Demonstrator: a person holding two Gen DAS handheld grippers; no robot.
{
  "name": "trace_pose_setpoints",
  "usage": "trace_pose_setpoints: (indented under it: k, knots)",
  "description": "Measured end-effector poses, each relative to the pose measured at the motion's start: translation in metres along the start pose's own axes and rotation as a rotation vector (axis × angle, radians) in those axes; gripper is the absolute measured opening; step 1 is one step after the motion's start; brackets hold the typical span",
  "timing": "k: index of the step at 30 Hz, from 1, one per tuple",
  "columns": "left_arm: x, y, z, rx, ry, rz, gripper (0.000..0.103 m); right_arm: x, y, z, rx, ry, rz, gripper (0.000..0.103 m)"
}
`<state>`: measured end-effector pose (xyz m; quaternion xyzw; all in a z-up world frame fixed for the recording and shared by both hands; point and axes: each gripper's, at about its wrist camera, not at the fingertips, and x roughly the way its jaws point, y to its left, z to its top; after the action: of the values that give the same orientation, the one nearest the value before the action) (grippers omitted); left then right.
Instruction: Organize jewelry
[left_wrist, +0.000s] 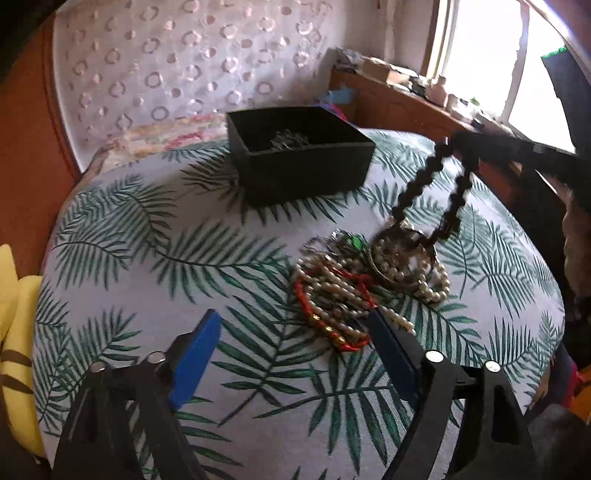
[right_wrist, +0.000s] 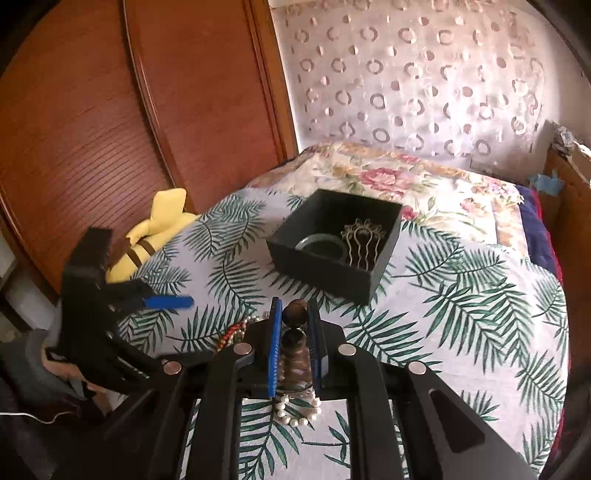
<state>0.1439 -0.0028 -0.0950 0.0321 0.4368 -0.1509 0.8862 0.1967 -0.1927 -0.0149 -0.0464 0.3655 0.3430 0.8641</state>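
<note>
Right tongs clamp dark bead necklace.

The right tongs pointed downward at a slant, blue pads clamped tight on a dark bead strand. The left tongs also angled down, spread wide and holding nothing.

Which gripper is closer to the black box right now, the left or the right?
Right. The right gripper, shut on a dark bead necklace, is lifted just short of the black box. The left gripper hangs open further back, at the jewelry pile.
</note>
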Motion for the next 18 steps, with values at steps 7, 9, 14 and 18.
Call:
trace_pose_setpoints:
  k: [7, 9, 14, 18]
  knots:
    - [0.011, 0.008, 0.002, -0.06, 0.046, -0.015, 0.048, -0.01, -0.001, -0.004, 0.002, 0.009, -0.006, 0.015]
    - [0.011, 0.008, 0.002, -0.064, 0.05, -0.015, 0.041, -0.011, -0.003, -0.007, 0.009, 0.016, -0.004, 0.015]
    - [0.012, 0.002, 0.005, -0.048, 0.058, -0.008, 0.031, -0.014, -0.008, -0.014, 0.024, 0.028, -0.011, 0.015]
    - [0.012, -0.003, 0.007, -0.019, 0.071, 0.048, 0.025, -0.014, -0.008, -0.015, 0.022, 0.032, -0.014, 0.015]
